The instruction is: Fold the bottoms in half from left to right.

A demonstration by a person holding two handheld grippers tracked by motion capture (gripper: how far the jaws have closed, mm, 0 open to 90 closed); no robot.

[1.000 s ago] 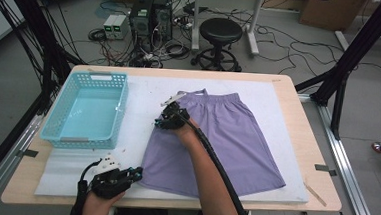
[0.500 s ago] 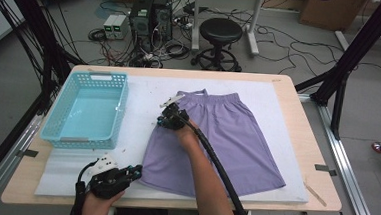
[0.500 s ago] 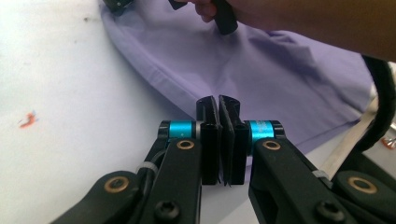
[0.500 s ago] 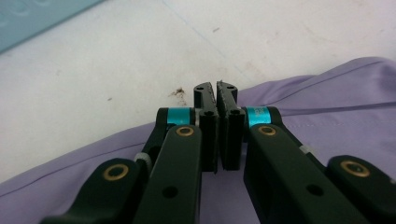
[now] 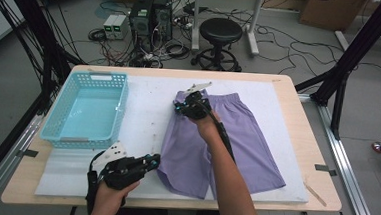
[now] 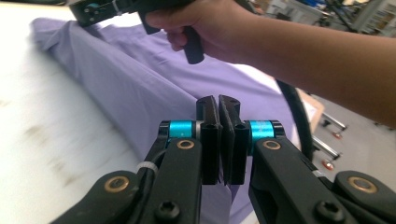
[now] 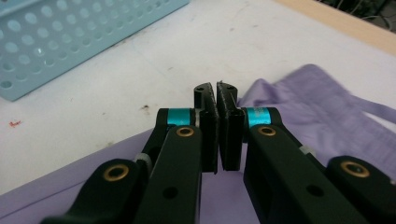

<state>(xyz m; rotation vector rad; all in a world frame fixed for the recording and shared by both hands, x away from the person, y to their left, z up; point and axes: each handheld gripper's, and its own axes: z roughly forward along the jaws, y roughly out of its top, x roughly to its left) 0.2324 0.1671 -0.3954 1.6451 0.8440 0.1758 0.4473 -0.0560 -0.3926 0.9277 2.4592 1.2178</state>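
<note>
Purple shorts (image 5: pixel 249 136) lie on the white mat (image 5: pixel 146 110), their left edge raised off it. My left gripper (image 5: pixel 151 161) at the near left is shut on the hem corner; in the left gripper view the cloth (image 6: pixel 140 84) hangs from the closed pads (image 6: pixel 208 112). My right gripper (image 5: pixel 179 107) is farther back, shut on the waistband corner. In the right gripper view the jaws are pressed together over purple fabric (image 7: pixel 322 116). The left gripper view also shows the right hand (image 6: pixel 210 28) above the shorts.
A light blue plastic basket (image 5: pixel 85 108) stands on the mat's left side, its perforated wall (image 7: pixel 70 37) showing in the right gripper view. Bare wooden table edge (image 5: pixel 321 145) runs along the right. A stool and cables sit on the floor beyond.
Both hands have risen and shifted right, drawing the shorts' left edge up off the mat and inward. The right gripper's jaws closed on the waistband corner.
</note>
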